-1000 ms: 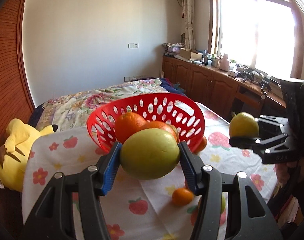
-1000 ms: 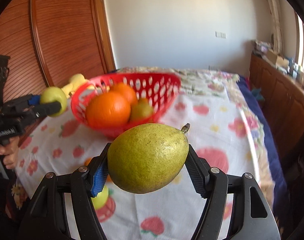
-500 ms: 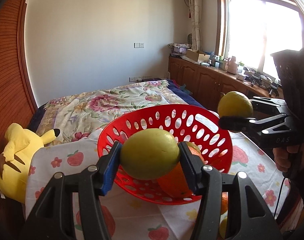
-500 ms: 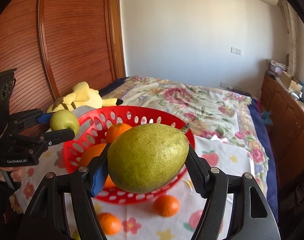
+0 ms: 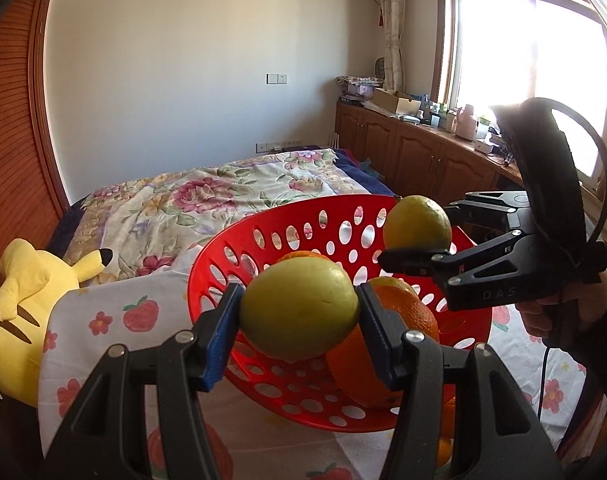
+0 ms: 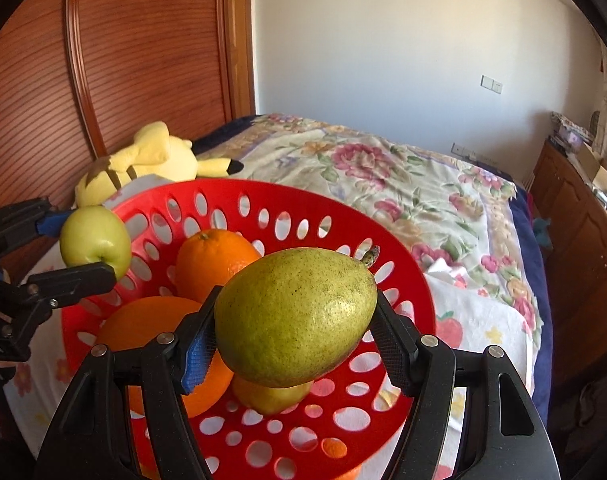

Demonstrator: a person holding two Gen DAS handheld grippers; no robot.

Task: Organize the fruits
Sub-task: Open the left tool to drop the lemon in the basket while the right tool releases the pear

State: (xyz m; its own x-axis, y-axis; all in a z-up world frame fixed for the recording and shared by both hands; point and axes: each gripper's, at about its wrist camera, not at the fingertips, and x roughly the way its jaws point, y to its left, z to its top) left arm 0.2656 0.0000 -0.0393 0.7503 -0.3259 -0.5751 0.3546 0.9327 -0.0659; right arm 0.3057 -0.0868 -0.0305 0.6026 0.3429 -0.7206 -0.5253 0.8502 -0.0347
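Hovering over the red perforated basket (image 5: pixel 263 240), the left tongs (image 5: pixel 299 312) are clenched on a green apple (image 5: pixel 299 308), its sides pressed between the blue pads (image 5: pixel 219 332). Seen from the right wrist, the same apple (image 6: pixel 95 240) sits at the basket's left rim (image 6: pixel 151 200), stem dimple facing the camera. The right tongs (image 6: pixel 295 316) are clamped on a speckled green-yellow pear (image 6: pixel 295 316), held lengthwise with its stem end pointing up and to the right, directly above the basket's interior. From the left wrist, that pear (image 5: pixel 417 222) shows near the basket's far right rim, with the right tongs (image 5: pixel 407 256) and the person's hand (image 5: pixel 543 312) behind it. Inside the basket lie 2 oranges (image 6: pixel 213 258) (image 6: pixel 163 356) and a yellowish fruit (image 6: pixel 271 396) partly hidden beneath the pear. The basket rests on a white cloth printed with strawberries and flowers (image 5: pixel 115 312), spread over a bed with a floral quilt (image 6: pixel 403 184). A small orange (image 5: pixel 443 450) lies on the cloth below the basket. A yellow Pikachu plush (image 5: pixel 19 300) lies beside the cloth, against the wooden headboard (image 6: pixel 143 60).
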